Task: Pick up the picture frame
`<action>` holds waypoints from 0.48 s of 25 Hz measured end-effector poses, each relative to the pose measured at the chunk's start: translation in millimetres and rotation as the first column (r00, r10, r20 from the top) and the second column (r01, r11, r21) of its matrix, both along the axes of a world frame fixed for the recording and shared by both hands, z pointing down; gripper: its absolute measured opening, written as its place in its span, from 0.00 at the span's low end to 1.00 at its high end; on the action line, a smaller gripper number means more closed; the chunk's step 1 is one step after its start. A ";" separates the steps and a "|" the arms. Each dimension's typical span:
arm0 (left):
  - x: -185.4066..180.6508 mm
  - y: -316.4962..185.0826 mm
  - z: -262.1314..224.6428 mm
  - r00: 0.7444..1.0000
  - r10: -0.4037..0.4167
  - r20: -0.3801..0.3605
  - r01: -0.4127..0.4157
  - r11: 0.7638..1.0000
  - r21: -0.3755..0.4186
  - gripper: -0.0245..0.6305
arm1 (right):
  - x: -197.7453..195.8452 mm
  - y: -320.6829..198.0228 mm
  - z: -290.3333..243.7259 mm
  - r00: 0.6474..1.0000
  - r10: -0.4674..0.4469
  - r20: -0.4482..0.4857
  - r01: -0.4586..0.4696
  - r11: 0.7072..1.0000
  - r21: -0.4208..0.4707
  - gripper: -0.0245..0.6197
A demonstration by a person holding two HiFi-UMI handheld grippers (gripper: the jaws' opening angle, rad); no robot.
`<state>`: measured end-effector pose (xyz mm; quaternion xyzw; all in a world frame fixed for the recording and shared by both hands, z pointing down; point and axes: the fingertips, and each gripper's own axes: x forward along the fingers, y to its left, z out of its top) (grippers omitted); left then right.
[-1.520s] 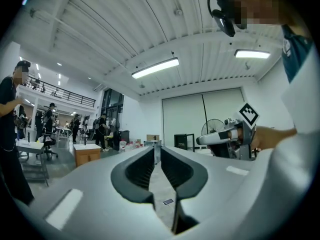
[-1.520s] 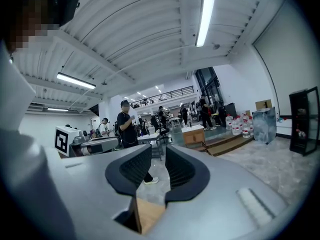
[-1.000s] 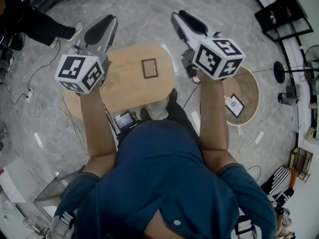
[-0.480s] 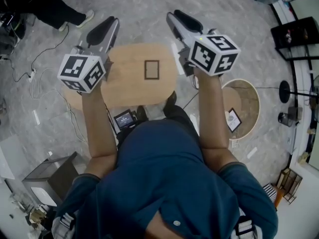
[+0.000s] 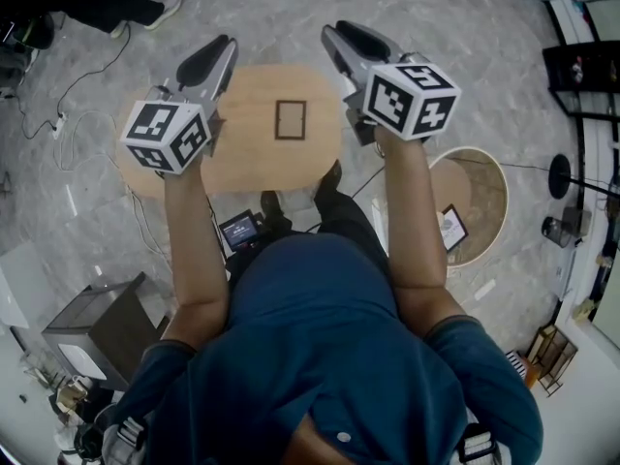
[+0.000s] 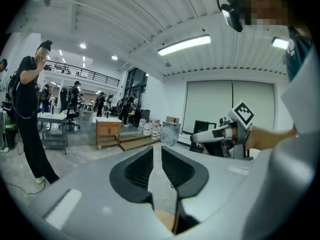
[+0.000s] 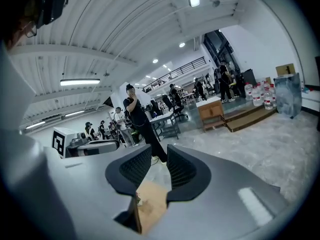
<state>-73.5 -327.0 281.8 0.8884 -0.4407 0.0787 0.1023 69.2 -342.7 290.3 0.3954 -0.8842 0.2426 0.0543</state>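
Flanking the picture frame (image 5: 290,119), left gripper (image 5: 223,46) and right gripper (image 5: 331,35) hover narrowly parted, empty.

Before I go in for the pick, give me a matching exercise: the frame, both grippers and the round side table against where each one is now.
1 picture frame
2 left gripper
3 right gripper
4 round table

A by the oval table's right end, empty
B on the floor, person's right
C flat on the oval table
D by the oval table's left end, empty

Pairs: 1-C, 2-D, 3-A, 4-B
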 end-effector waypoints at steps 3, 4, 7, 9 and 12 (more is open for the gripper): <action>4.2 -5.2 30.1 1.000 -0.004 -0.013 0.003 0.998 -0.057 0.12 | 2.6 -3.6 27.8 1.000 -0.004 -0.003 0.003 0.999 -0.044 0.18; 5.1 -6.1 41.6 1.000 -0.006 -0.016 0.004 0.997 -0.079 0.12 | 3.1 -3.8 39.1 1.000 -0.005 -0.003 0.005 0.998 -0.063 0.18; 5.5 -8.6 78.1 1.000 -0.015 -0.021 0.012 0.990 -0.140 0.12 | 3.5 -3.0 76.6 1.000 -0.007 -0.003 0.007 0.992 -0.127 0.18; 3.2 -11.1 107.6 1.000 -0.021 -0.016 0.018 0.982 -0.188 0.12 | 2.3 -3.0 103.6 1.000 -0.002 -0.003 0.001 0.986 -0.169 0.18; 0.2 -13.0 157.7 1.000 -0.031 -0.004 0.029 0.963 -0.267 0.12 | 1.8 -2.5 148.3 1.000 0.008 -0.004 -0.009 0.973 -0.229 0.18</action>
